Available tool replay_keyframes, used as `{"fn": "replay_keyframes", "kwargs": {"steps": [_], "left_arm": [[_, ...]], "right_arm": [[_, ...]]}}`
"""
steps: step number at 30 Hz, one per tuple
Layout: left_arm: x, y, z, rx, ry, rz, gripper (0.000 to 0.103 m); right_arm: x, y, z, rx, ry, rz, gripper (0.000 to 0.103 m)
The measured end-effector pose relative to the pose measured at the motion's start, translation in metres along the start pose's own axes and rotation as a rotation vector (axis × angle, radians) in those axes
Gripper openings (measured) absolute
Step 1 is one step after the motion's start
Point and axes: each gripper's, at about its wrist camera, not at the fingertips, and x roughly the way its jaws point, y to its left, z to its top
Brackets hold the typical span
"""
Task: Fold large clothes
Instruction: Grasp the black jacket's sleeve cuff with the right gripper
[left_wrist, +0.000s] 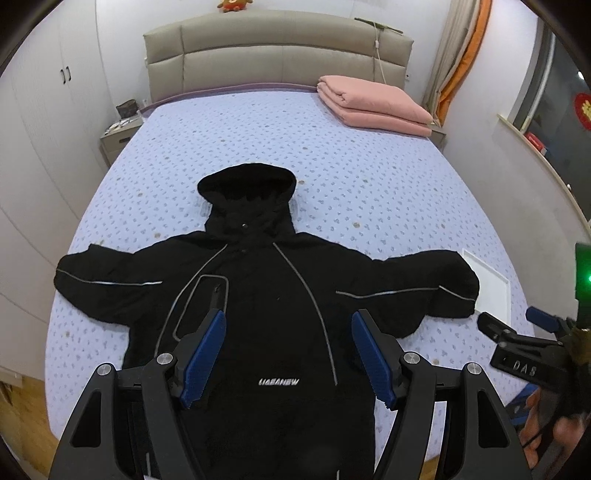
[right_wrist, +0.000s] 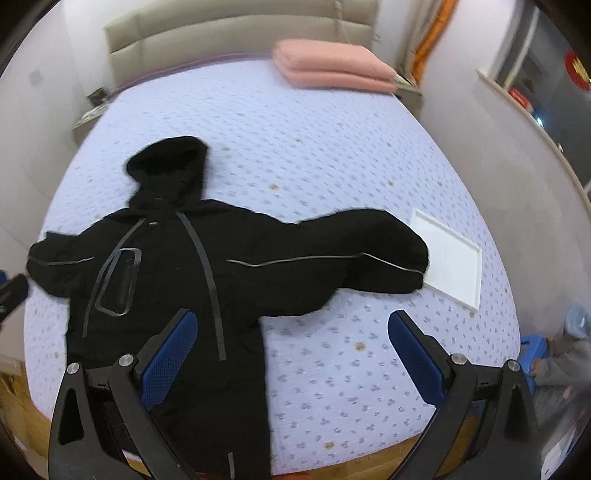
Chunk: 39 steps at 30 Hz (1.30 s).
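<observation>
Black hooded jacket (left_wrist: 266, 295) lay flat, front up, on the lilac-print bed (left_wrist: 369, 177), hood toward the headboard (left_wrist: 277, 55), both sleeves spread out. Right cuff touched a white flat tray (right_wrist: 450, 258). 2 folded pink quilts (left_wrist: 373, 107) sat well apart by the headboard. Left gripper (left_wrist: 288, 350) hung over the chest, jaws wide, holding nothing. Right gripper (right_wrist: 291, 354) was wide too, w/ nothing between.

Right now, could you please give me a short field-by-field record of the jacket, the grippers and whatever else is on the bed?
garment: black hooded jacket, spread flat, front up, sleeves out
surface: bed with patterned lilac sheet
left gripper: open, above jacket body, holding nothing
right gripper: open, holding nothing
other items: folded pink blanket near headboard; white tray beside one cuff
folding: not started
</observation>
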Motion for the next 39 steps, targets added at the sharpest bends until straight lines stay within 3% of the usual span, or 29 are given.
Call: {"fn": "replay_keyframes", "kwargs": {"steps": [9,14,20,25,31,33,35,38,39], "left_arm": [[0.078,-0.026,0.001,0.015,-0.008,0.023,0.073],[0.136,-0.038,-0.005,0.024,0.007,0.029,0.073],[0.192,-0.059,-0.015,0.090,0.024,0.059,0.073],[0.225,-0.081,-0.023,0.128,0.042,0.031,0.073],[0.247,-0.107,-0.029,0.170,0.073,-0.014,0.073],[0.254,-0.120,-0.030,0.195,0.079,-0.025,0.073],[0.260,-0.130,-0.031,0.219,0.081,-0.038,0.073],[0.268,-0.149,-0.030,0.252,0.074,-0.068,0.073],[0.271,-0.155,-0.029,0.262,0.075,-0.080,0.073]], "right_arm": [[0.132,-0.141,-0.004,0.216,0.067,-0.008,0.103],[0.206,-0.201,-0.010,0.286,0.053,-0.023,0.093],[0.283,-0.274,-0.030,0.473,0.086,0.009,0.090],[0.323,-0.311,-0.040,0.570,0.093,0.091,0.084],[0.363,-0.325,-0.041,0.636,0.134,0.216,0.083],[0.368,-0.326,-0.044,0.667,0.118,0.252,0.071],[0.364,-0.324,-0.047,0.664,0.103,0.247,0.052],[0.340,-0.318,-0.050,0.636,0.060,0.239,0.035],[0.328,-0.317,-0.051,0.627,0.044,0.235,0.033]]}}
